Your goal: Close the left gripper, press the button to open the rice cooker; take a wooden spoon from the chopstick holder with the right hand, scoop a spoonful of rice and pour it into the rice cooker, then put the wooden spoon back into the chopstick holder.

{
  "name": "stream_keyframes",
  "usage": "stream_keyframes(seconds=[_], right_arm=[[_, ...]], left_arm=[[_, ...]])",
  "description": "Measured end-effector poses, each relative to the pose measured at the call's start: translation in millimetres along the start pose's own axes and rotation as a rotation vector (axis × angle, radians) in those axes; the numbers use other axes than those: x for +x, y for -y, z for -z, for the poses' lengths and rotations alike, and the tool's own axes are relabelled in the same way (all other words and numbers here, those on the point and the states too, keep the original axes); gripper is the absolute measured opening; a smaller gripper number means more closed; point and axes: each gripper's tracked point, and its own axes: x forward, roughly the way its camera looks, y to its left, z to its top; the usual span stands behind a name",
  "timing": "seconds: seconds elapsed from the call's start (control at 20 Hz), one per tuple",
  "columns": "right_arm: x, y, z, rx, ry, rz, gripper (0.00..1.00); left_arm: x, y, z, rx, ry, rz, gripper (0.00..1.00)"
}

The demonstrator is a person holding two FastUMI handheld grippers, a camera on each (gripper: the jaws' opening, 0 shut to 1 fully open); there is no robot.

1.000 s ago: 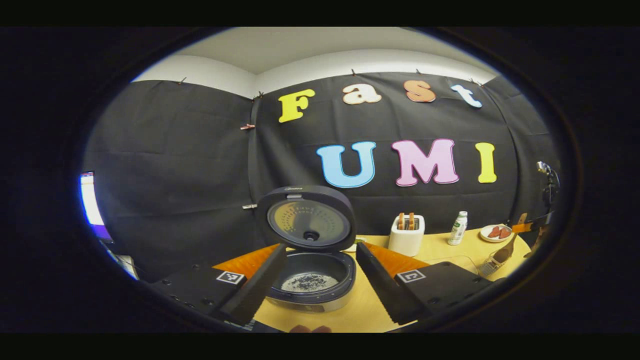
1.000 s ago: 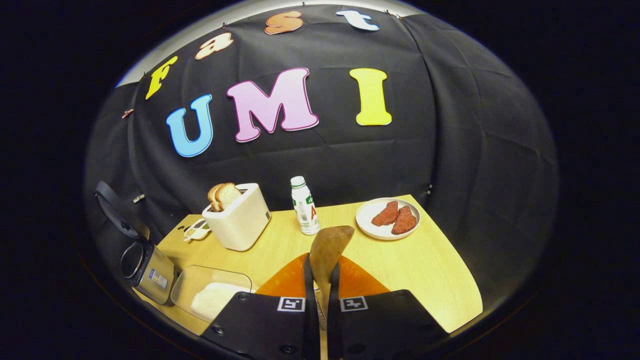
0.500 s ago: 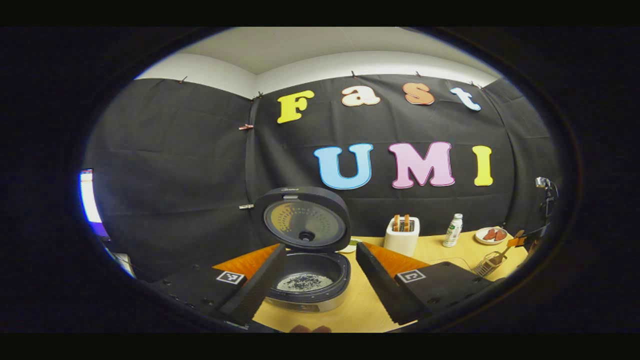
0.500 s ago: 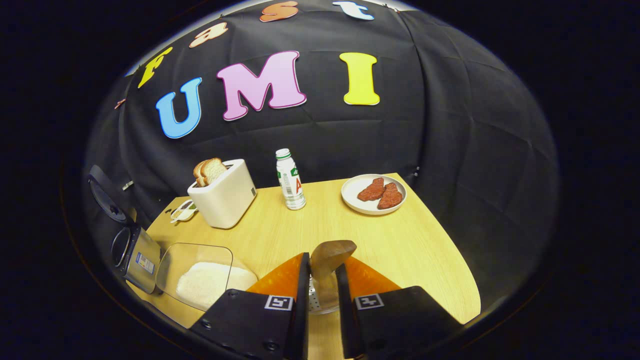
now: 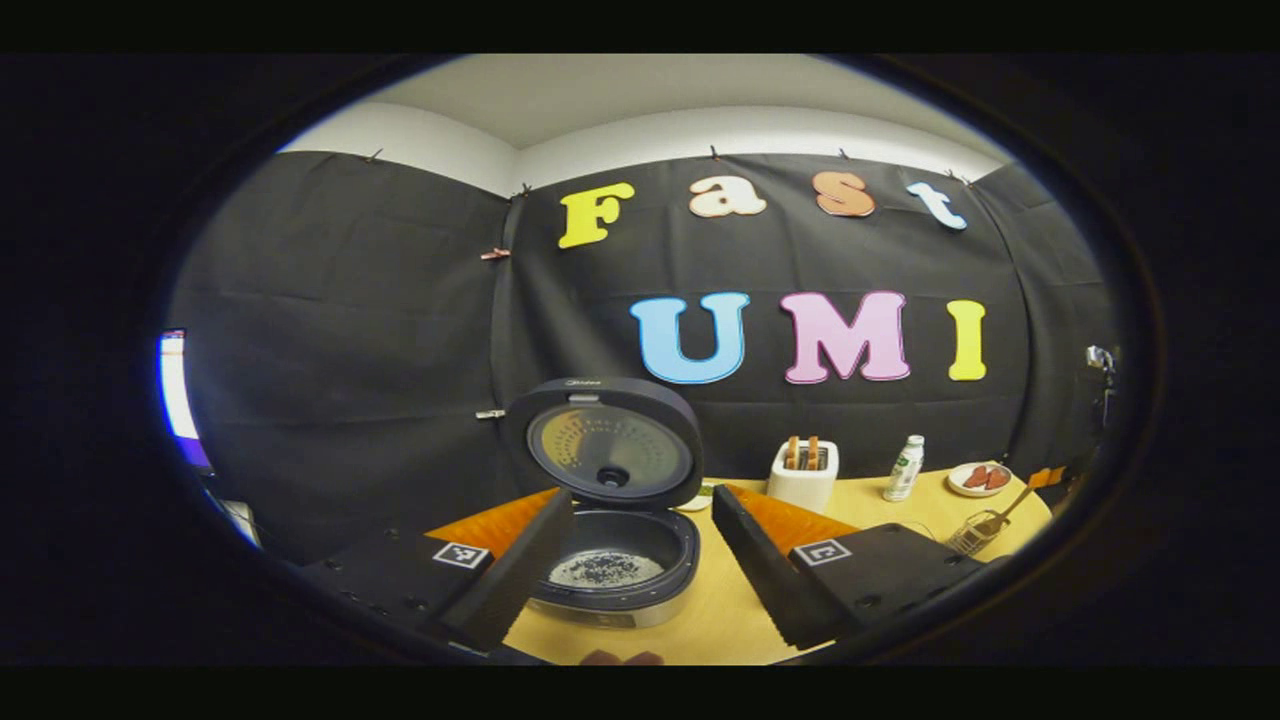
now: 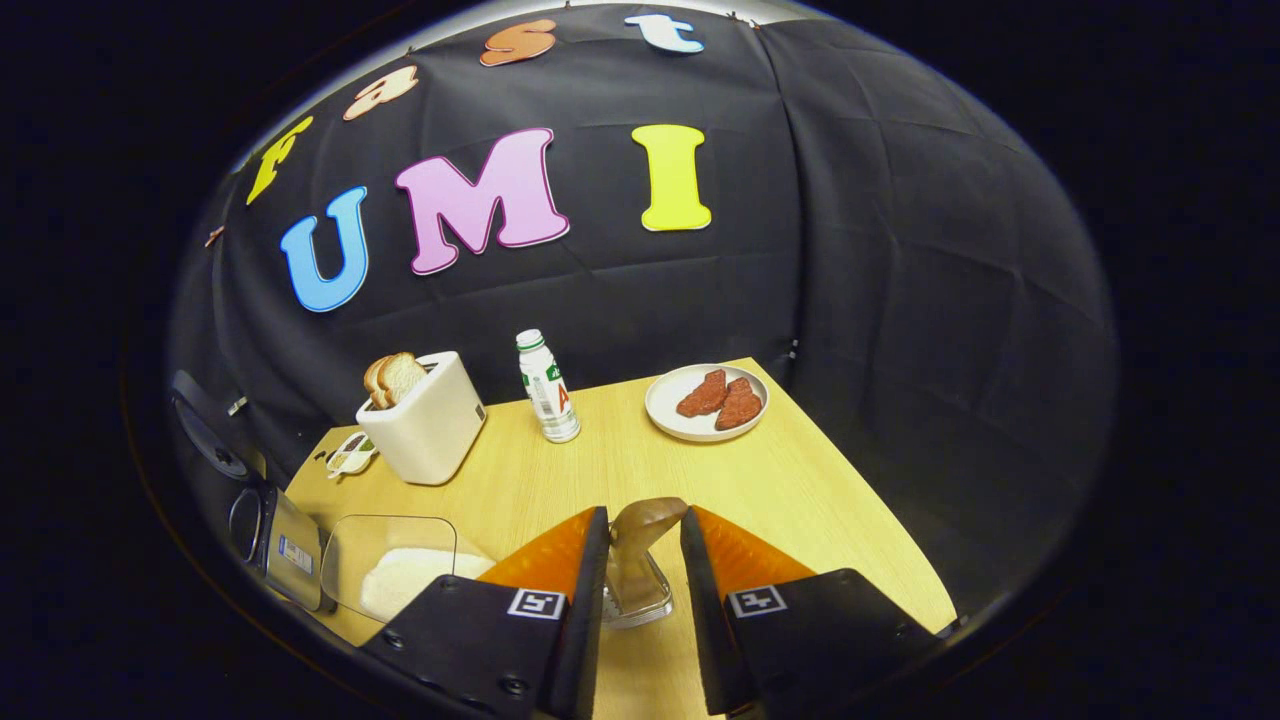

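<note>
Nearest, in the right gripper view: right gripper (image 6: 643, 530) released, jaws spread to either side of the wooden spoon (image 6: 648, 512) and seemingly clear of it. Standing bowl-up in the chopstick holder (image 6: 640, 606), so probably just let go where the task wants it. Left of that, a clear box of rice (image 6: 400, 575), kept close for scooping. Farther left, the rice cooker (image 6: 285, 535), lid up. Beyond, a toaster (image 6: 425, 430), a bottle (image 6: 548, 385) and a plate (image 6: 668, 415) of meat along the wall.

In the left gripper view: left gripper (image 5: 642, 495) also unclenched, holding nothing, hanging just short of the rice cooker (image 5: 615, 590). Framed between the jaws, lid tipped upright, grains lying in the pot. Looks parked out of the way, its button press done. Far right, the spoon (image 5: 1005, 505) leaning in its holder (image 5: 968, 538).

Judged near complete: only pulling the right gripper away remaining.
</note>
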Motion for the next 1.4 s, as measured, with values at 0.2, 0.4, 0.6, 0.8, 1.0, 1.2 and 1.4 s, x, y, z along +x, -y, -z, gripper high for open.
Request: stream_keyframes(seconds=[0.2,0.4,0.6,0.8,1.0,1.2,1.4], right_arm=[[-29,-5,-34,0.034,0.109,-0.001,0.33],[-51,-31,-52,0.010,0.182,-0.054,0.45],[-64,-62,-54,-0.052,0.203,-0.113,0.45],[-78,-89,-47,-0.139,0.226,-0.155,0.47],[-85,-108,-33,-0.160,0.203,-0.190,0.51],[-89,-121,-31,-0.178,0.204,-0.207,0.51],[-87,-126,-27,-0.175,0.192,-0.209,0.51]], left_arm=[[11,-5,-7,-0.010,0.017,0.010,0.95],[33,-12,-20,-0.001,0.043,0.038,0.94],[62,-23,-46,0.028,0.083,0.061,0.95],[92,-28,-61,0.031,0.114,0.084,0.94],[121,-41,-76,0.037,0.141,0.070,0.96],[149,-46,-94,0.061,0.161,0.084,0.94],[170,-43,-111,0.070,0.182,0.121,0.98]])
